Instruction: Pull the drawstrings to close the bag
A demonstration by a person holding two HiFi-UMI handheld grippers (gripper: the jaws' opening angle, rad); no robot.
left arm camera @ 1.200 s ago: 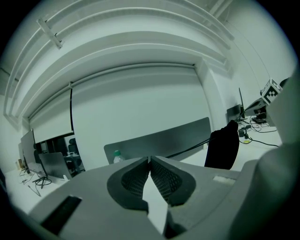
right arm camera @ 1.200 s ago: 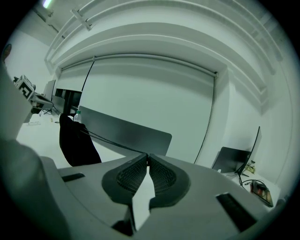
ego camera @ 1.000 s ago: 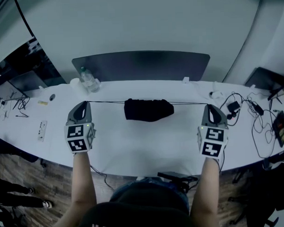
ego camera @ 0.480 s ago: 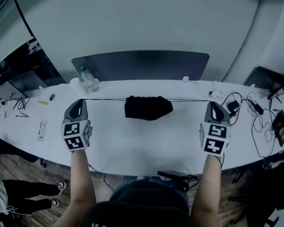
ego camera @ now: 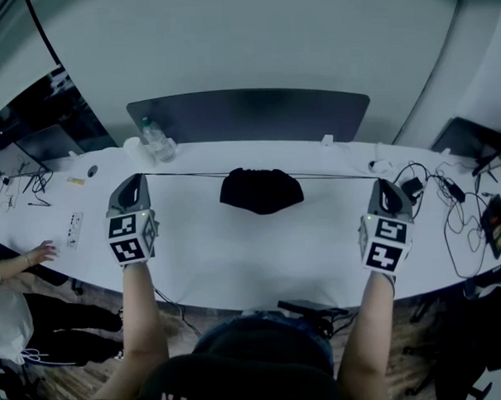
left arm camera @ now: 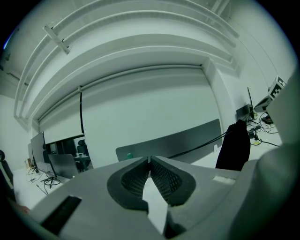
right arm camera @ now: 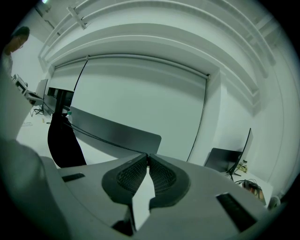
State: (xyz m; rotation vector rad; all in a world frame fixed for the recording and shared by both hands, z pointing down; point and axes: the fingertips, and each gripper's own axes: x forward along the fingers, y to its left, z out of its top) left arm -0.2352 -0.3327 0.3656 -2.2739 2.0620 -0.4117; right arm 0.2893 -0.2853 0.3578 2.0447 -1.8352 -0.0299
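- Two opposing pulls: left gripper (ego camera: 139, 178) out toward the left end of the table (ego camera: 237, 262), right gripper (ego camera: 383, 182) toward the right end.
- Left gripper: clenched on the left drawstring (ego camera: 187, 174), jaws pinched together at the tips, cord leaving there and running straight to the bag.
- Right gripper: same, clamped on the right drawstring (ego camera: 336, 177), no gap between the pads at the tips.
- Black bag (ego camera: 261, 190): sits mid-table near the back edge, just in front of the dark divider panel (ego camera: 247, 114).
- Both cords taut and roughly level along the back edge; probably why the bag stays centred, with equal tension either side and no sliding.
- Bag top looks bunched and narrow; mouth judged nearly or fully cinched, opening itself not visible.
- Thin cord, small contact at the jaw tips; slip under harder pull seems the main risk.
- Water bottle (ego camera: 155, 142) at the back edge beyond the left gripper, loose cables (ego camera: 449, 199) at the right end; both clear of the cords.
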